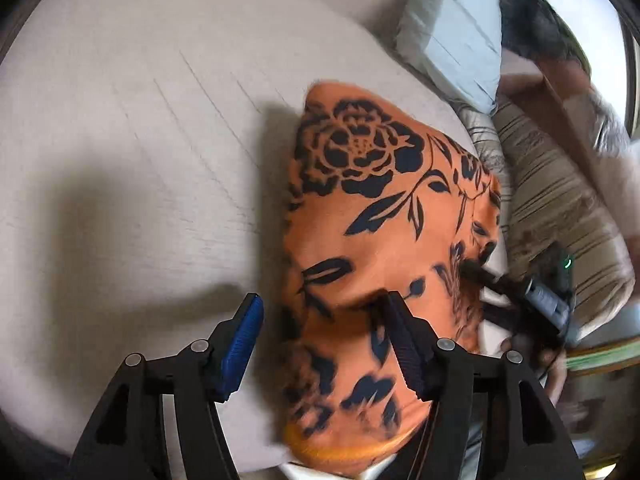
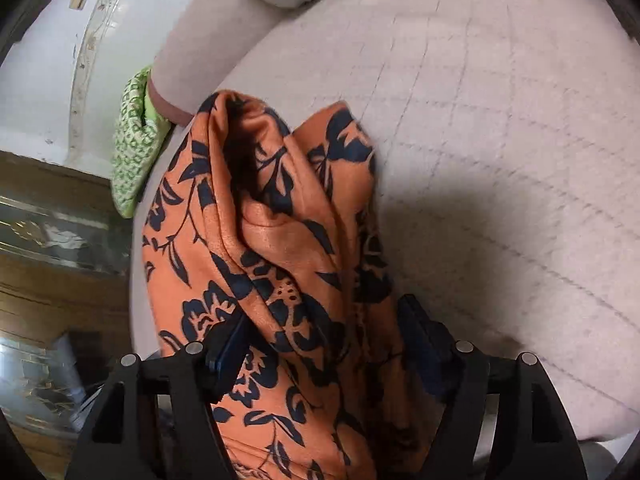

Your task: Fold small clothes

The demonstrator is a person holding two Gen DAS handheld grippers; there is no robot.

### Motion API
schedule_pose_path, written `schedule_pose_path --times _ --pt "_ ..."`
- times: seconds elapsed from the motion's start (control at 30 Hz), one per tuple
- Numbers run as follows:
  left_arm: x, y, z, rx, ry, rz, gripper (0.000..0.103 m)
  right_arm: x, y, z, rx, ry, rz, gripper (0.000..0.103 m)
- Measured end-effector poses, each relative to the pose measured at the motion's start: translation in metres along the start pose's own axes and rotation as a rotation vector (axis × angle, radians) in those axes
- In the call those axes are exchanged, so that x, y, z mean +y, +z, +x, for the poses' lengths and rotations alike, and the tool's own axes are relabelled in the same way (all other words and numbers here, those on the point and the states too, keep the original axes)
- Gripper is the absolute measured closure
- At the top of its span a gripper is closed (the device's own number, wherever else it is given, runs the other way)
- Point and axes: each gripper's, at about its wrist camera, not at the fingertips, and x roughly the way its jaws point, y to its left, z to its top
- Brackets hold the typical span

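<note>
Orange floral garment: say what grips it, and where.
Nothing grips it. The orange floral garment lies bunched on the pale bed cover. Both the left tool and the right tool stand open with cloth between their fingers.

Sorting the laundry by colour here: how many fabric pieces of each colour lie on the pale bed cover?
Orange cloth with dark floral print: 1
Green patterned cloth at the bed's edge: 1
Light blue folded fabric at the far end: 1
Beige striped fabric: 1
Total: 4

The garment [image 1: 384,208] lies bunched on the bed [image 1: 140,140] — a pillow [image 1: 452,44] behind it (further back).
</note>
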Motion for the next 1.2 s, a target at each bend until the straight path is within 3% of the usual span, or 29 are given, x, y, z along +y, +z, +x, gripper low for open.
schedule_pose_path --times 0.03,0.1,0.13,0.27,0.37,0.43,0.63,0.87,1.03,1.2 --pt "0.005 0.003 0.008 0.007 -0.064 -0.025 0.040 -0.001 0.000 0.000 0.001 0.008 0.001 0.029" --pt "0.018 0.005 0.019 0.017 -0.116 -0.087 0.040 -0.004 -0.003 0.003 0.015 0.033 0.010 0.035" --pt "0.024 0.004 0.022 0.017 -0.150 -0.120 0.041 -0.006 -0.004 0.004 0.028 0.042 0.013 0.043" --pt "0.021 0.006 0.012 0.004 -0.179 -0.086 0.075 -0.007 -0.009 0.007 0.049 0.033 -0.010 0.067" --pt "0.018 0.007 -0.001 -0.009 -0.208 -0.086 0.080 0.012 -0.013 0.001 0.028 0.026 -0.079 0.075" --pt "0.011 0.009 -0.020 -0.043 -0.185 -0.048 0.081 0.024 -0.015 -0.007 0.011 0.069 -0.103 0.077" --pt "0.010 0.030 -0.096 -0.136 -0.206 -0.018 0.081 0.078 -0.001 -0.020 -0.042 0.202 -0.155 0.077" --pt "0.011 0.099 -0.144 -0.216 -0.175 0.021 0.081 0.141 0.076 0.004 -0.055 0.268 -0.217 0.077" --pt "0.021 0.160 -0.120 -0.212 -0.145 0.037 0.080 0.148 0.129 0.038 -0.064 0.261 -0.223 0.077" --pt "0.071 0.183 -0.047 -0.163 -0.047 0.002 0.078 0.117 0.155 0.107 -0.025 0.207 -0.189 0.077"
